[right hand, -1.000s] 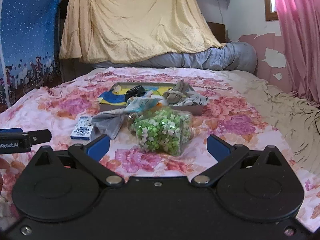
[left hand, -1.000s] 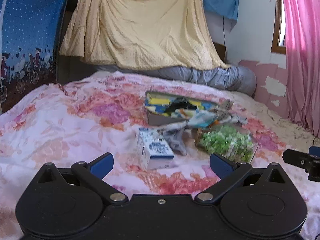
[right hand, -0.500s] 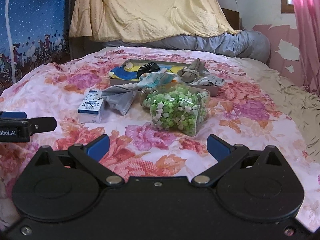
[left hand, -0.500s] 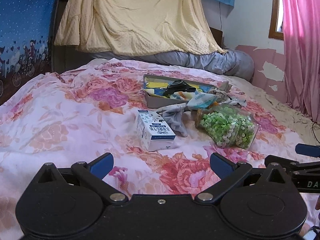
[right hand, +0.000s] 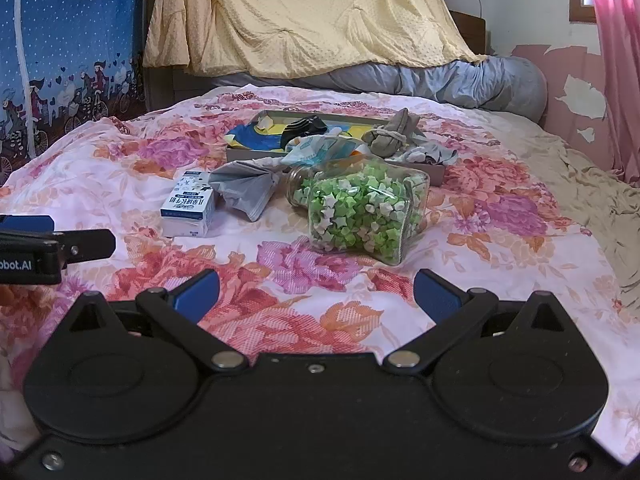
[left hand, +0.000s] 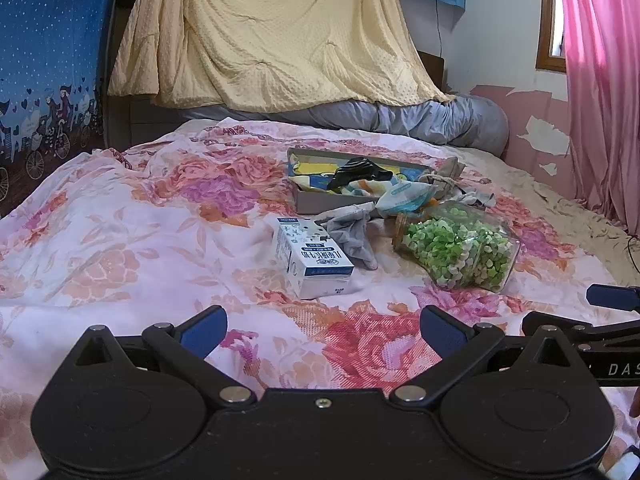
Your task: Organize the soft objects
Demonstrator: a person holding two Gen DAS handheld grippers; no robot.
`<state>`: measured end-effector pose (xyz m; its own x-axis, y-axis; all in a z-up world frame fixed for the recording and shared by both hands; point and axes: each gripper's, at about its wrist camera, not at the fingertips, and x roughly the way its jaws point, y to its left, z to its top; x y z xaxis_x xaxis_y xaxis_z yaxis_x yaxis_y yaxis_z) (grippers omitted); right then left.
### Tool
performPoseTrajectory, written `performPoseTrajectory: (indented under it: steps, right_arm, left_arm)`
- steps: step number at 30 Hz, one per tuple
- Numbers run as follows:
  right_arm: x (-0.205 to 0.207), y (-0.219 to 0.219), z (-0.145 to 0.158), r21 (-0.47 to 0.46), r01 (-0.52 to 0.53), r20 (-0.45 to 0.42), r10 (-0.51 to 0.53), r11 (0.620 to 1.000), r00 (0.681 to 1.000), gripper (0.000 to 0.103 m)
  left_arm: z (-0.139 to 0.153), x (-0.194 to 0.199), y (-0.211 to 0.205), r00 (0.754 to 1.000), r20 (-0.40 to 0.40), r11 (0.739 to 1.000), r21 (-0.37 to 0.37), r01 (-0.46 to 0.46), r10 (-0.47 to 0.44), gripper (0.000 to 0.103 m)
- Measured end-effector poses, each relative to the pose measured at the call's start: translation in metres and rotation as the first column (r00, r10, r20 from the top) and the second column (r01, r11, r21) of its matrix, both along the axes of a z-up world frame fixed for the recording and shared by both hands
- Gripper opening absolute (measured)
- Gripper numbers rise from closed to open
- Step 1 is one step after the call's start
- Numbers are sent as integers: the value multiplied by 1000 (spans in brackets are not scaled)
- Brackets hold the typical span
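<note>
One grey cloth [right hand: 246, 190] lies crosswise, crumpled.

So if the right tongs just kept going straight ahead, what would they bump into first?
Most likely the jar of green paper stars lying on its side on the bedspread, almost dead ahead of the open right tongs. Depth is hard to judge; if they are angled low, they would touch the bedspread first.

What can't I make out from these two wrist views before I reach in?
- Floor of the shallow cardboard tray: hidden in both views under cloths and a black sock.
- Small print on the blue-and-white milk carton: too small to read.
- Grey cloth: bunched, so its type is unclear.
- Right tool: cut off by the left view's edge; the left tool likewise in the right view.
</note>
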<state>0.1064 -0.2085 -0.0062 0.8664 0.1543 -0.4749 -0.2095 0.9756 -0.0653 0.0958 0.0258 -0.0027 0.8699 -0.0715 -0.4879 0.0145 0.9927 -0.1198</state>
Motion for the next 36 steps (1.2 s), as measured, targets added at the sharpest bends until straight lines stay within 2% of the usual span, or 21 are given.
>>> performPoseTrajectory:
  steps: [36]
  right_arm:
    - [0,-2,-1,-5,4,0,-4,1000,1000,103]
  left_arm:
    - [1,-1,0,1000,3,1000,6,1,-1,102]
